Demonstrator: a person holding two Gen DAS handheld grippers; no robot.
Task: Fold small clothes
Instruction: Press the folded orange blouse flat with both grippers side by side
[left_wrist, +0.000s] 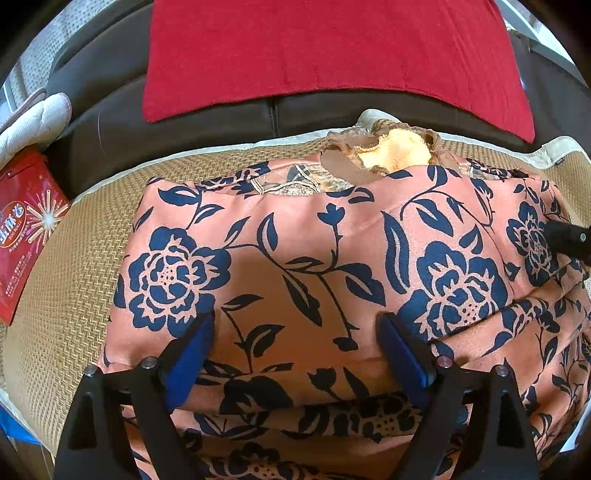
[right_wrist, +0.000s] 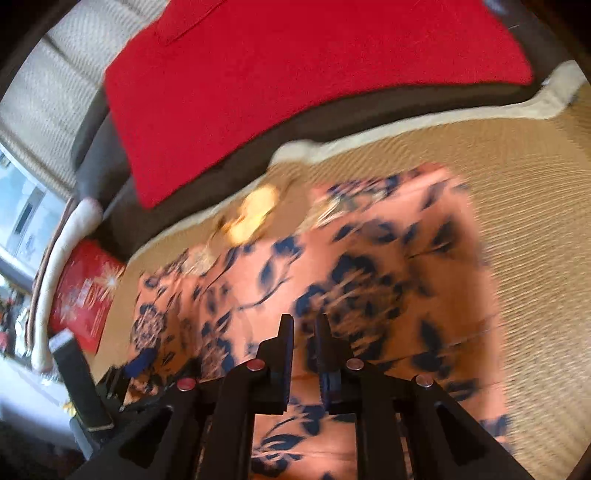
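A salmon-pink garment with navy flowers (left_wrist: 314, 258) lies spread on a woven tan mat (left_wrist: 62, 295). Its collar (left_wrist: 395, 151) shows yellow fleece lining and points toward the sofa back. My left gripper (left_wrist: 295, 321) hovers over the garment's near middle, its blue-padded fingers (left_wrist: 192, 354) wide apart and nothing between them. The tip of my right gripper (left_wrist: 570, 240) shows at the garment's right side. In the blurred right wrist view, the right gripper (right_wrist: 303, 319) stands over the garment (right_wrist: 369, 266), its fingers nearly together. No cloth shows pinched between them.
The mat covers the seat of a dark brown sofa (left_wrist: 221, 118). A red cloth (left_wrist: 325, 51) hangs over the sofa's backrest. A red printed box (left_wrist: 26, 229) and a white padded item (left_wrist: 33, 118) lie at the left. Bare mat (right_wrist: 535, 221) lies right of the garment.
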